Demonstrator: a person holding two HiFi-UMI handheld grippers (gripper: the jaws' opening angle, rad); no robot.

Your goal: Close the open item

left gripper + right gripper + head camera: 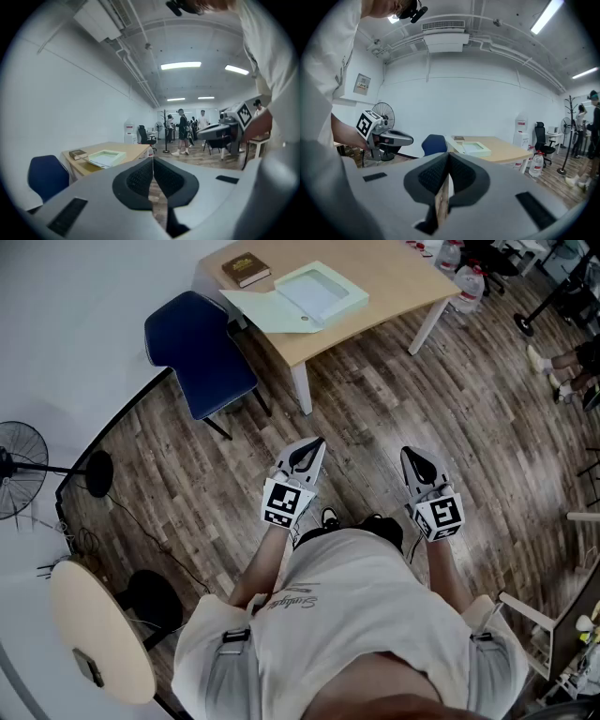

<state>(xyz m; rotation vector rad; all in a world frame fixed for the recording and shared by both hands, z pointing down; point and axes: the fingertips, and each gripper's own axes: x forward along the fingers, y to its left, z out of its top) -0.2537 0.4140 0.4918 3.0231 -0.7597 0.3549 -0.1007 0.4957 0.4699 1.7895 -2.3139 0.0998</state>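
Head view: table (394, 277) at 12 o'clock, well apart from you; blue chair (202, 352) at 11, beside it; open box (323, 292) on the table, lid flap lying out toward 9. Risks: clipping the chair walking in; a shove on the flap may skid the box. Left gripper (314, 448) and right gripper (412, 457) at waist, pointing to 12; both pressed together, empty.

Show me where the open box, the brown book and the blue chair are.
open box (323, 292), head view, inner bottom
brown book (246, 268), head view, cover
blue chair (220, 376), head view, seat
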